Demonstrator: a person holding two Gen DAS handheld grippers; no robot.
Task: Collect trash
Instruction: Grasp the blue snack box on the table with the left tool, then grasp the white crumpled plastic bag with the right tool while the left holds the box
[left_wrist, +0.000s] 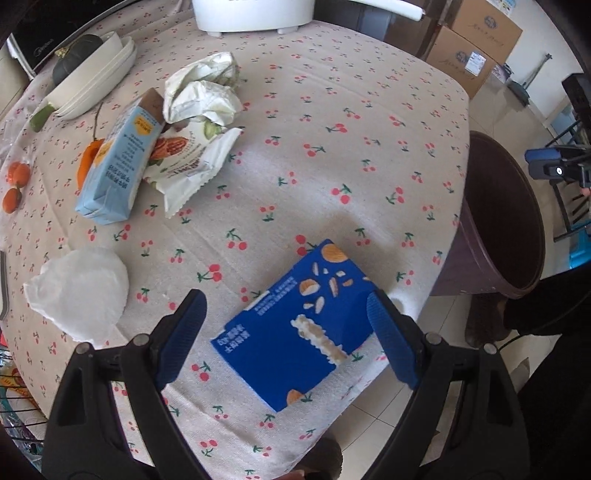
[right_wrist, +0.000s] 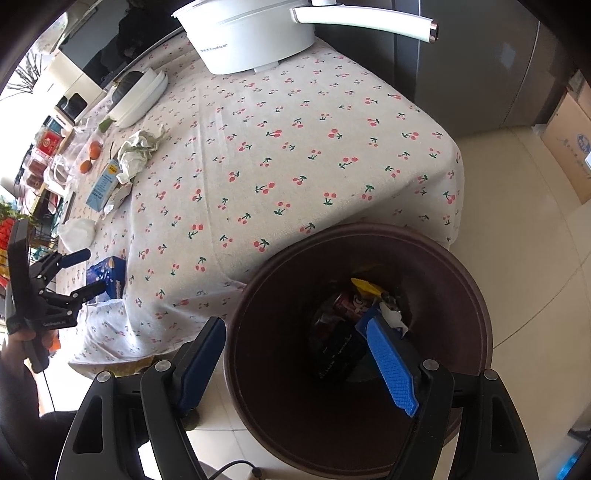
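Both grippers stand wide and hold nothing. The left gripper (left_wrist: 286, 314) hangs over the blue snack box (left_wrist: 299, 328), a finger off each side (neither pad touches it), and the box lies flat at the near edge of the cherry-print tablecloth (left_wrist: 332, 110). More trash waits further in: a crumpled tissue (left_wrist: 79, 291), a light-blue carton (left_wrist: 114, 166) and torn white wrappers (left_wrist: 201, 96). The right gripper (right_wrist: 299, 334) hovers above the brown bin (right_wrist: 461, 258), one finger inside the rim, one outside. The bin stands just beside the table's corner, wrappers already at its bottom, with open tiled floor to its right.
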